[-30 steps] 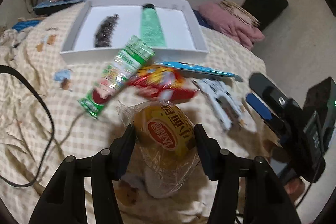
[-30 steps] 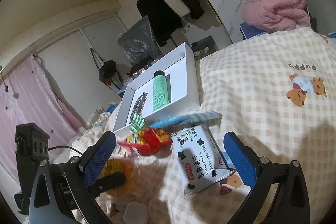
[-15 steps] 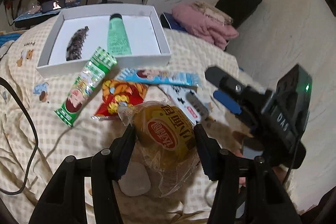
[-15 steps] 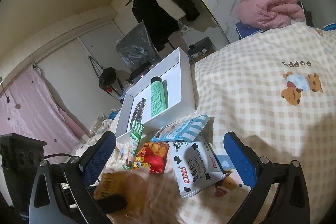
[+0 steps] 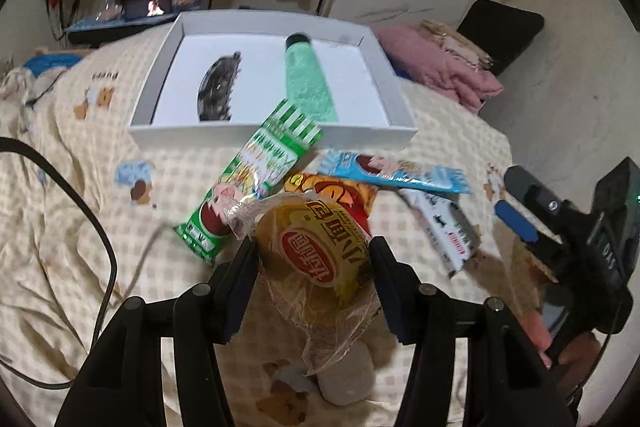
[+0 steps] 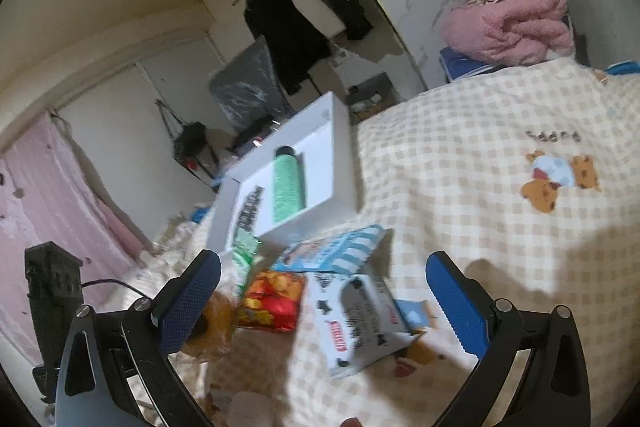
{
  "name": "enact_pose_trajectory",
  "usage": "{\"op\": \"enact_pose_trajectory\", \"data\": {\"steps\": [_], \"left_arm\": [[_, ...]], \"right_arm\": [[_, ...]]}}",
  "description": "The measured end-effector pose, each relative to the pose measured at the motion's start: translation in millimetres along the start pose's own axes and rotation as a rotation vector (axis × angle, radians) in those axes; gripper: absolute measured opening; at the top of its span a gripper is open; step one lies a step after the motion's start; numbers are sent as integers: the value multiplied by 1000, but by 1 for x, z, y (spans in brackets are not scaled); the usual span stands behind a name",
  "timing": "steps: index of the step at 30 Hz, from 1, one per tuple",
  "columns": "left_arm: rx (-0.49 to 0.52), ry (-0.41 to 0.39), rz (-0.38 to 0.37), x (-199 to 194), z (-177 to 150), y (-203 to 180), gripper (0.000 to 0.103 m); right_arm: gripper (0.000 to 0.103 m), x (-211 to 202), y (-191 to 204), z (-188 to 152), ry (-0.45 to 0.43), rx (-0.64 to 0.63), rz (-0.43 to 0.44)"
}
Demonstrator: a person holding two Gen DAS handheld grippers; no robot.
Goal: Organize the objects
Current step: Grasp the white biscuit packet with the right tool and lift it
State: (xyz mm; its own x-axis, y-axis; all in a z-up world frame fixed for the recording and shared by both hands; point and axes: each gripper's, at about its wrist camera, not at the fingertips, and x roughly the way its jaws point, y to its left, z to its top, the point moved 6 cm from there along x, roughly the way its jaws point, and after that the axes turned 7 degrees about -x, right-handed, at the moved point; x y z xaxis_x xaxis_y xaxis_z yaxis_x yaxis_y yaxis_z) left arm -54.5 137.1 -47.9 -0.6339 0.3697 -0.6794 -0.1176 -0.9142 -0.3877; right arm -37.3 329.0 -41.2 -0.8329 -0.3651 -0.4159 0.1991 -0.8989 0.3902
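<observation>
My left gripper is shut on a yellow bun in clear wrap, held above the checked bedspread. Just beyond it lie a green snack packet, a red-yellow packet, a blue packet and a white milk carton. Behind them stands a white box holding a dark hair clip and a green tube. My right gripper is open with its jaws either side of the milk carton, not touching it. The bun shows at its left finger.
A black cable loops over the bedspread at the left. A small white rounded case lies under the held bun. A pink blanket is piled beyond the bed's far right edge. The right gripper reaches in from the right.
The left view swung right and then back towards the white box, which now looks nearer. The bun stays gripped. The right gripper has hardly shifted and stays open.
</observation>
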Motion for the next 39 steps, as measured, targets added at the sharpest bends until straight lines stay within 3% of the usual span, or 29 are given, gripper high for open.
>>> {"op": "enact_pose_trajectory", "data": {"steps": [2,7,16,26,39], "left_arm": [[-8,3,-4,1,-1,1,59],[3,12,8,6,-5,-1,60],[-10,27,13,7,-6,4,60],[-11,28,16,7,-8,3,59],[-10,29,19,8,-8,4,59]], "right_arm": [[93,2,-5,-1,21,10,-21],[80,11,-17,-7,103,46,-37],[49,-1,-33,0,220,-36,-119],[49,20,15,-25,271,-254,-66],[49,35,35,-42,242,-495,-193]]}}
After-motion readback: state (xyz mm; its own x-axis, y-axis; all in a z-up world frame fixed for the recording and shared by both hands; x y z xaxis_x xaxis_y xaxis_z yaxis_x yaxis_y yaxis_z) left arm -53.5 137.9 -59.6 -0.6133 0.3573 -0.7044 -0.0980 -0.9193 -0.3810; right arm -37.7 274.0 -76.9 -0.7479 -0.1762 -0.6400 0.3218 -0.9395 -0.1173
